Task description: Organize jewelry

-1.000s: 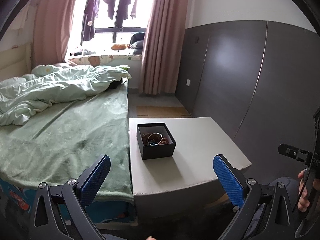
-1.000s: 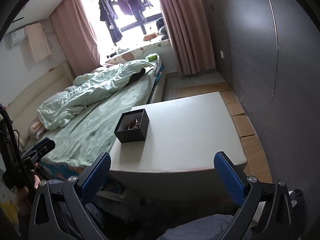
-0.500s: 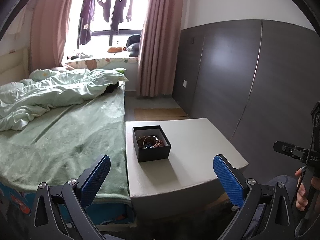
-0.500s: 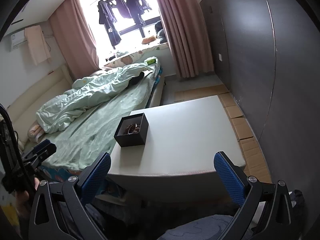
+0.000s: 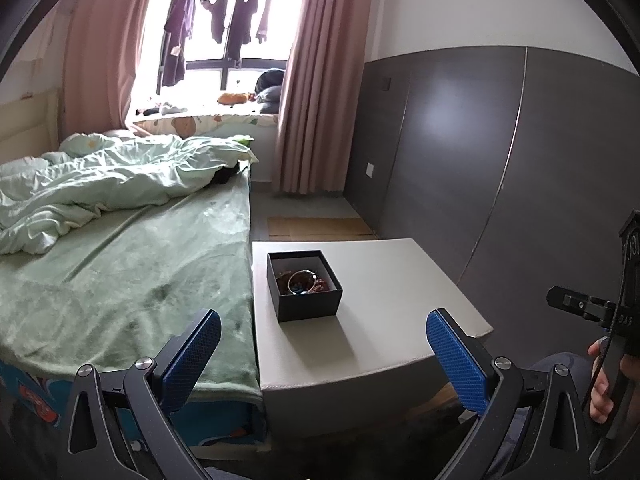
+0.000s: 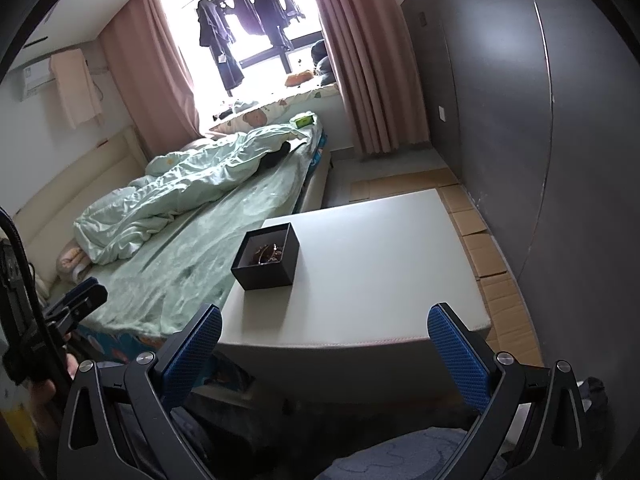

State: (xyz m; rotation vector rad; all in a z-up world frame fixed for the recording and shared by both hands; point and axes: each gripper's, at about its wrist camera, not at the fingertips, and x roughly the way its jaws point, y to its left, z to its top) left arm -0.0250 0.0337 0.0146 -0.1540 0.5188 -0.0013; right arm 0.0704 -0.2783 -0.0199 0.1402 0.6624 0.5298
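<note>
A small black open box (image 5: pixel 305 285) (image 6: pixel 267 256) stands on the left part of a pale grey table (image 5: pixel 384 312) (image 6: pixel 360 264). Inside it lies tangled jewelry (image 5: pixel 303 282) (image 6: pixel 267 252), with a silver bangle among beads. My left gripper (image 5: pixel 322 350) hangs open short of the table's near edge, well back from the box. My right gripper (image 6: pixel 324 346) is open too, held before the near edge, with the box ahead and to the left. Neither holds anything.
A bed with a green sheet (image 5: pixel 120 272) and a rumpled quilt (image 5: pixel 100 184) butts against the table's left side. A dark grey panelled wall (image 5: pixel 500 152) runs along the right. Flattened cardboard (image 6: pixel 480 232) lies on the floor. A hand (image 5: pixel 604 380) holds the other gripper's handle.
Both views have drawn back and risen a little; the box looks smaller and farther in each. Both grippers stay open and empty.
</note>
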